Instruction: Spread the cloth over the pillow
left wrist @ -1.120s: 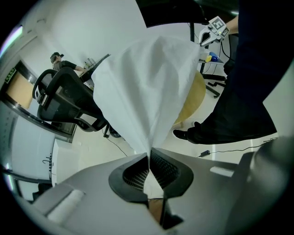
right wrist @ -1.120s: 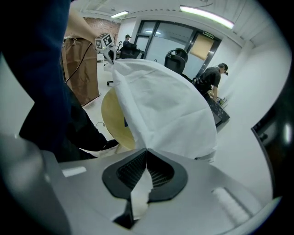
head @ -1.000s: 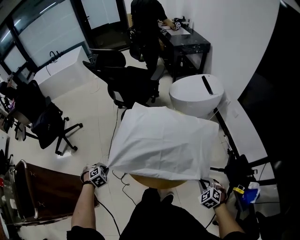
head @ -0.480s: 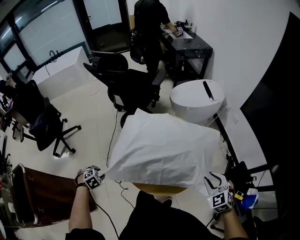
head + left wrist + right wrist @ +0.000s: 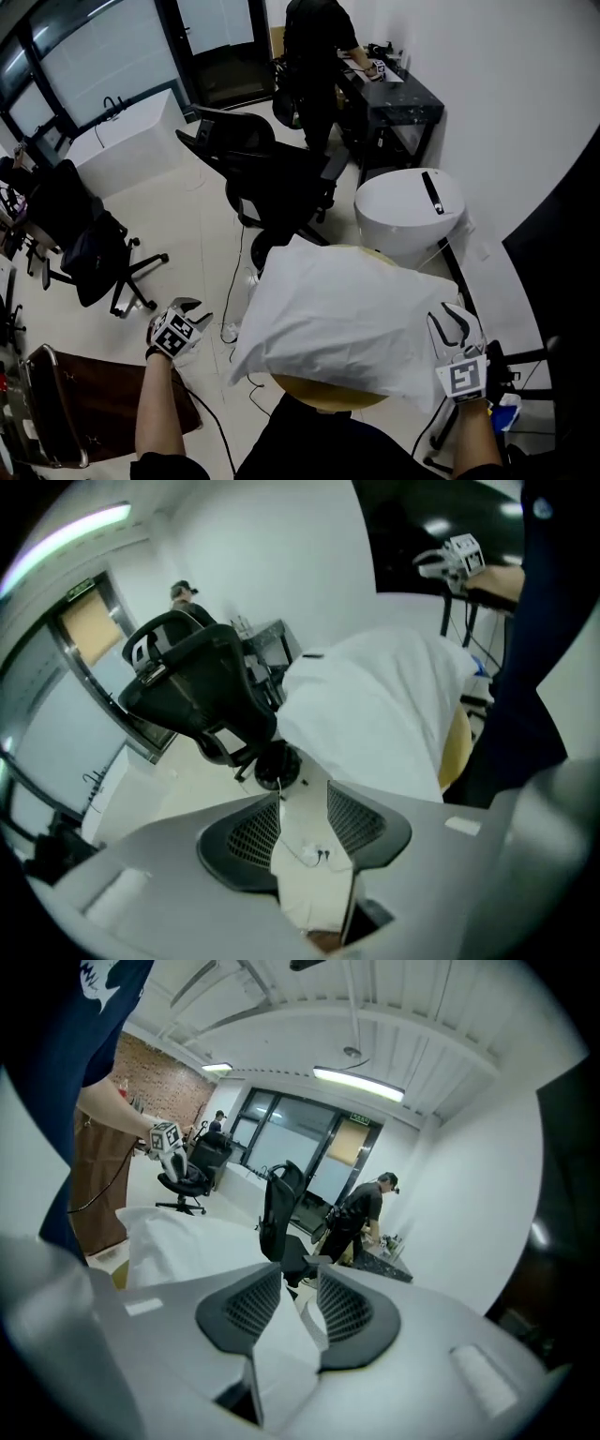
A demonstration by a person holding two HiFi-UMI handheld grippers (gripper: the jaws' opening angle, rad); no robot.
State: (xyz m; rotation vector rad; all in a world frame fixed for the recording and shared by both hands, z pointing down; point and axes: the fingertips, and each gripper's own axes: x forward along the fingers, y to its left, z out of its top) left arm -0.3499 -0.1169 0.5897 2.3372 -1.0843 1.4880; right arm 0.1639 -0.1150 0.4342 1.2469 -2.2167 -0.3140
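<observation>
The big white cloth (image 5: 347, 323) lies spread over a puffy shape on the round yellow table (image 5: 323, 394), right in front of the person. The shape is most likely the pillow, but the cloth hides it, so I cannot see it. The cloth hangs down a little past the table's near edge, so it seems to cover the whole thing. The left gripper (image 5: 195, 311) is held up in the air, well away from the cloth's left side. Its claw has just been opening and is wide now, with only floor showing between the two jaws. The right gripper (image 5: 453, 319) is just beside the cloth's right edge. Its claw has just been opening too and also stands apart, holding nothing. I think both claws are open and off the cloth so that it can lie flat without being tugged. The job looks almost done.
</observation>
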